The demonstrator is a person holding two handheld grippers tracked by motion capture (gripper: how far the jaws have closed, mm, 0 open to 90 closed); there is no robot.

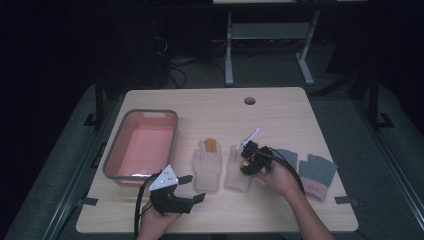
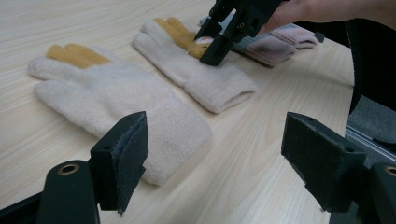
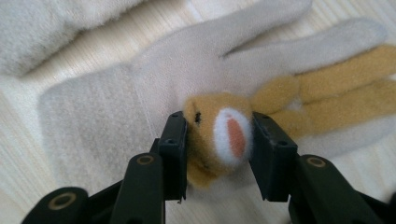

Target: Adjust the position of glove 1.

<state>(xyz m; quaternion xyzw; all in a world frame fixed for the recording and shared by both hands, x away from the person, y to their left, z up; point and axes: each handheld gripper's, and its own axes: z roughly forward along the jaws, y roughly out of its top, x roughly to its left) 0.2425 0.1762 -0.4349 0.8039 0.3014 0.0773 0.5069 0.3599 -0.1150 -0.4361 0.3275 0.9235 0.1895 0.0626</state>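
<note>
My right gripper (image 3: 218, 151) pinches the glove (image 3: 140, 88) by its yellow patch (image 3: 219, 135); my left gripper (image 2: 215, 158) gapes wide, holding nothing.

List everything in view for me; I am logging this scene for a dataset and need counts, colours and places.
Cream gloves: 2, cream with yellow-orange fingers, side by side at the table's middle, one to the left, the other under the right gripper.
Grey gloves: 2, grey with pinkish cuffs, right part of the table, one at the far right, the other partly behind the right hand.
Bin: 1, pink inside with a grey rim, left part of the table.
Table: 1, light wood, with a round hole near its far edge.
Left gripper: 1, black, near edge left, jaws apart, nothing between them.
Right gripper: 1, black, jaws pressing an orange and white patch on a cream glove.
</note>
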